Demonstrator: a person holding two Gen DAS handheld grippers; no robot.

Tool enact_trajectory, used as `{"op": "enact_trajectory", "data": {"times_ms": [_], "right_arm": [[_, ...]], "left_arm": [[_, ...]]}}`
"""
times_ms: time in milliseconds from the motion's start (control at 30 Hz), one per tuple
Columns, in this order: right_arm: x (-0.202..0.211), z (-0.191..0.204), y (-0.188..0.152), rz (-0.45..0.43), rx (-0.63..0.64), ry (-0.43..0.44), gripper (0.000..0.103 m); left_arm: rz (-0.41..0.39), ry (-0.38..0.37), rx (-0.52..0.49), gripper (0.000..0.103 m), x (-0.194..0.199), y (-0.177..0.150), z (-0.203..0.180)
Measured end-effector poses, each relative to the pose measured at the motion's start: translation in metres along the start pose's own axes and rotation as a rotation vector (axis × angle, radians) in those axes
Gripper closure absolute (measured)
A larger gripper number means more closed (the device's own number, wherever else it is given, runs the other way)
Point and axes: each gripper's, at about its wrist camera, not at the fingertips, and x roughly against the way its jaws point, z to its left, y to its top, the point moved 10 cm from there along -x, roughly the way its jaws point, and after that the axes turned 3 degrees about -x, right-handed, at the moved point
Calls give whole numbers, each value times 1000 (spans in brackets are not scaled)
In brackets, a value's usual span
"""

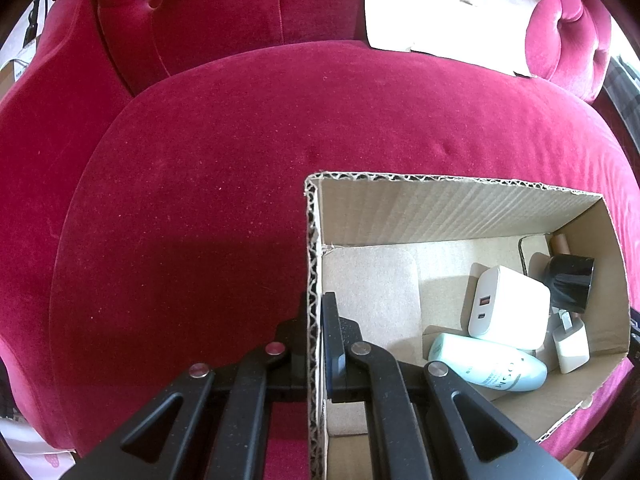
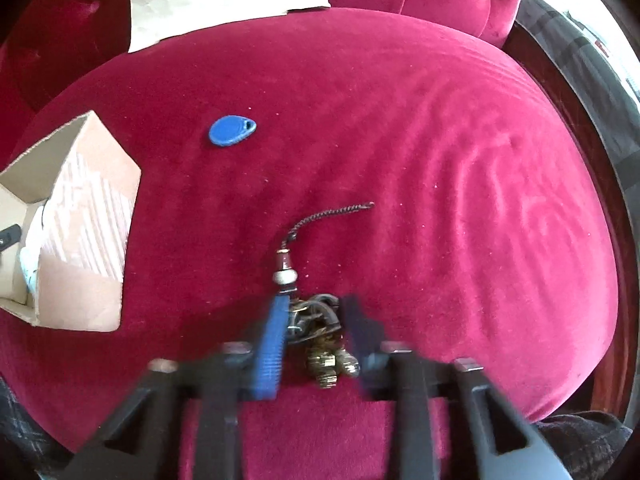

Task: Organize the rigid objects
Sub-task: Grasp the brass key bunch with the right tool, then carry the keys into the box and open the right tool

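Cardboard box wall (image 1: 314,280) clamped by left tool (image 1: 314,320); right tool (image 2: 316,320), steeply down, straddles keys (image 2: 326,344).

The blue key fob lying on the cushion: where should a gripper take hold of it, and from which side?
The blue key fob lies flat and alone on the red cushion, so come straight down from above. It is teardrop-shaped; probably best to close across the wide rounded body, not the narrow tip with the hole. The soft velvet should let the fingers sink in beside its thin edges.
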Motion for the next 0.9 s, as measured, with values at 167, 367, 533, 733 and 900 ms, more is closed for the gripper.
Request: {"op": "enact_trajectory", "data": {"times_ms": [167, 367, 533, 733, 900], "right_arm": [[7, 2, 2, 10, 2, 2, 77], [30, -6, 16, -25, -16, 26, 77], [45, -7, 21, -49, -13, 29, 77], [60, -6, 30, -72, -16, 28, 77], [71, 1, 34, -87, -10, 30, 77]], "left_arm": [[0, 0, 0, 100, 0, 0, 0], [1, -1, 1, 100, 0, 0, 0], [0, -1, 0, 100, 0, 0, 0], [0, -1, -1, 100, 0, 0, 0], [0, -1, -1, 100, 0, 0, 0]]}}
